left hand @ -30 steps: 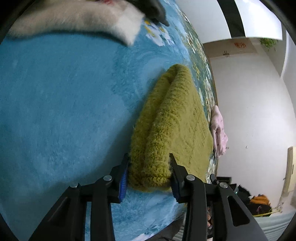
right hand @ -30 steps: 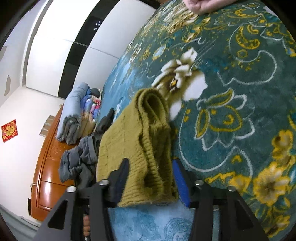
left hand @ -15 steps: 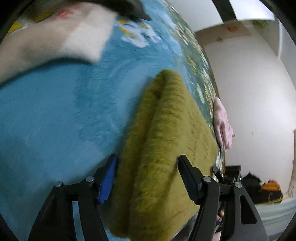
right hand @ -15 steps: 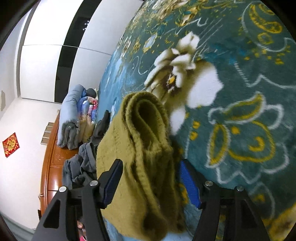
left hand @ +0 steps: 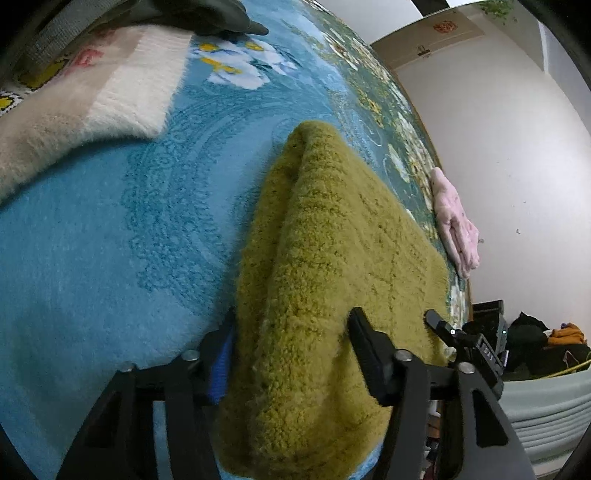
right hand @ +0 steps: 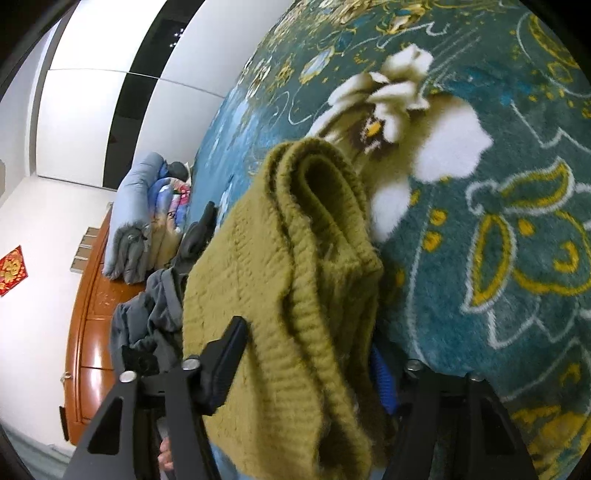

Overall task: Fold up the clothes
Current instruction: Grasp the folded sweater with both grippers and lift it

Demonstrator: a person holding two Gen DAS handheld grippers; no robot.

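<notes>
A folded olive-green knit sweater [left hand: 332, 258] lies on the blue flowered blanket [left hand: 110, 240]. My left gripper [left hand: 291, 343] straddles its thick folded edge, with the jaws wide apart and pressed against the bundle. In the right wrist view the same sweater [right hand: 288, 280] shows its rolled layers and ribbed hem. My right gripper [right hand: 310, 350] straddles that end the same way, with the jaws wide and the sweater between them. The sweater's near edge hangs over both grippers.
A cream and white garment [left hand: 85, 110] and a dark one [left hand: 207, 18] lie at the far left. A folded pink garment [left hand: 456, 225] lies by the blanket's far edge. Grey clothes [right hand: 147, 314], rolled bedding [right hand: 140, 218] and a wooden cabinet [right hand: 88, 332] are at left.
Both grippers opened wider and pushed forward over the sweater's ends, so the bundle now fills the space between the jaws. The sweater looms closer in both views.
</notes>
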